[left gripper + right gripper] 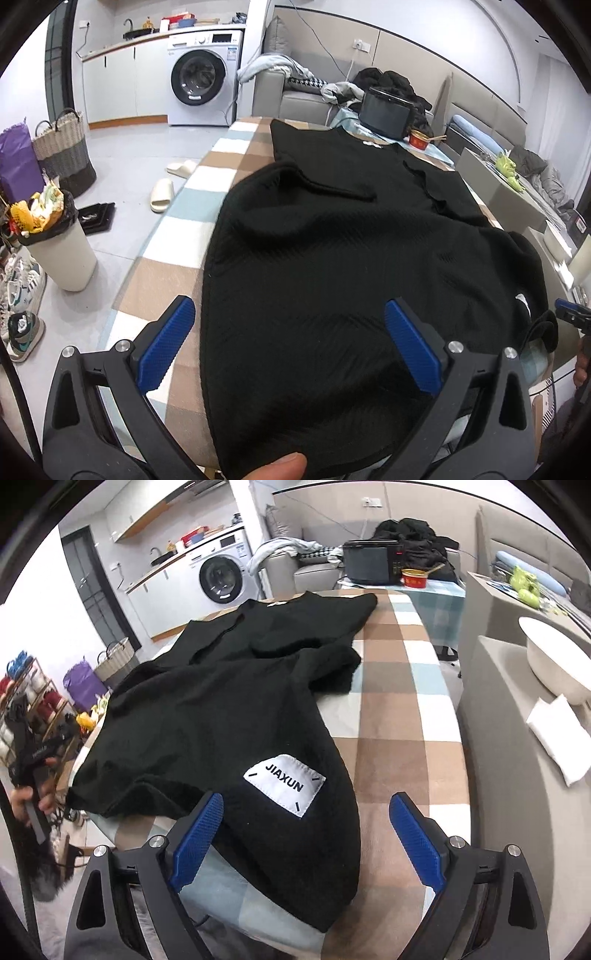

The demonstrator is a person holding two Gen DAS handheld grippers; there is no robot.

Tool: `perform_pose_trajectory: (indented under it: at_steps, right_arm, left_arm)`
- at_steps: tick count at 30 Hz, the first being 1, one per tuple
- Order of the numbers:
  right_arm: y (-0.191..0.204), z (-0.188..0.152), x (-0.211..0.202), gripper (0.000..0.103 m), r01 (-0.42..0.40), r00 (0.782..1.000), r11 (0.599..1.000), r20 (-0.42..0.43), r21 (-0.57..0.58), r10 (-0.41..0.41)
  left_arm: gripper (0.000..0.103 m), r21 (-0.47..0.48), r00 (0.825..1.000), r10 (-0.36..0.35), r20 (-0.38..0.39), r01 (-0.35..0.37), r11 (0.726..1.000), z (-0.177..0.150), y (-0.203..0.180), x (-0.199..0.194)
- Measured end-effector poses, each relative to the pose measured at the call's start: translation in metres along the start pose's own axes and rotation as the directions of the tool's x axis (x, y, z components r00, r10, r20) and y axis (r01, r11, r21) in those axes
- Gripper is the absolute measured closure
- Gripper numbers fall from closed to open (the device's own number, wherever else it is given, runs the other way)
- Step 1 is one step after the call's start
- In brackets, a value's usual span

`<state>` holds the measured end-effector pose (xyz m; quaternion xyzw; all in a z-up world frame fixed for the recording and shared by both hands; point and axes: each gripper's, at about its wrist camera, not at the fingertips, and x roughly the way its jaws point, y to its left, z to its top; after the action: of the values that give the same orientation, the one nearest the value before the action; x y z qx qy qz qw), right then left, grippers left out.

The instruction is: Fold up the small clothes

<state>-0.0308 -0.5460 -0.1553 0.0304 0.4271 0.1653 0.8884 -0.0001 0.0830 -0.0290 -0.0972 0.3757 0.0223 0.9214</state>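
- My left gripper [290, 345] has its jaws wide apart above the near hem of the black shirt [351, 258]; the blue pads [168, 343] hold nothing.
- My right gripper [306, 836] is also spread wide, over the hem beside the white label [285, 783].
- The shirt lies half folded on the checked tablecloth [399, 709].
- A washing machine [205, 79] stands behind.

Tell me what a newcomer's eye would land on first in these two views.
The black garment dominates, spread along the checked tablecloth, with its white JIAXUN label bright near the close hem. Both blue-padded tongs stand open over that near edge, the left tongs above the fabric, the right tongs beside the label. Behind, a white washing machine stands out against the far wall.
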Motion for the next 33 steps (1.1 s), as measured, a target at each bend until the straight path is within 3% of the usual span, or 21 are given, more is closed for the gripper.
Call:
perform_pose_trajectory:
  at_steps: [4,8,10,12,13,15,20,23,28,33]
  right_arm:
    - [-0.013,-0.003,0.013,0.02,-0.01,0.999,0.998,-0.047,0.057,0.013]
    - [-0.02,-0.001,0.014,0.024,-0.011,1.0,0.998,-0.018,0.063,0.013]
    - [-0.024,0.002,0.019,0.036,-0.01,1.0,0.997,-0.021,0.077,0.012]
    - [-0.027,0.005,0.026,0.06,-0.006,1.0,0.996,-0.03,0.084,0.008]
    - [-0.029,0.007,0.03,0.067,0.001,0.999,0.996,-0.032,0.086,0.002]
    - [-0.03,0.009,0.036,0.096,0.023,0.999,0.996,-0.035,0.084,-0.02]
    - [-0.034,0.006,0.025,0.098,-0.077,0.994,0.99,-0.069,0.116,0.085]
    - [-0.04,-0.004,0.017,0.098,-0.147,0.976,0.975,-0.137,0.167,0.171]
    - [-0.044,-0.009,0.019,0.095,-0.058,0.981,0.987,-0.177,0.152,0.085]
    - [-0.038,-0.005,0.024,0.085,-0.079,0.983,0.986,-0.151,0.148,0.102]
  left_arm:
    - [0.001,0.007,0.999,0.02,-0.029,-0.02,1.0,-0.003,0.005,0.008]
    - [0.001,-0.007,0.998,0.038,-0.046,-0.038,0.999,-0.005,0.014,0.017]
    - [0.001,-0.021,0.998,0.046,-0.052,-0.047,0.999,-0.005,0.019,0.024]
    - [0.001,-0.032,0.996,0.057,-0.061,-0.059,0.998,-0.006,0.023,0.03]
    - [0.001,-0.036,0.996,0.061,-0.067,-0.064,0.997,-0.006,0.026,0.033]
    - [0.001,-0.044,0.995,0.063,-0.071,-0.067,0.997,-0.006,0.029,0.036]
    - [0.001,-0.047,0.995,0.073,-0.061,-0.076,0.996,-0.003,0.036,0.036]
    - [0.001,-0.06,0.996,0.069,-0.058,-0.073,0.996,-0.002,0.039,0.038]
    - [0.001,-0.076,0.994,0.064,-0.091,-0.071,0.995,-0.005,0.044,0.045]
    - [0.002,-0.057,0.992,0.074,-0.101,-0.08,0.995,-0.006,0.045,0.051]
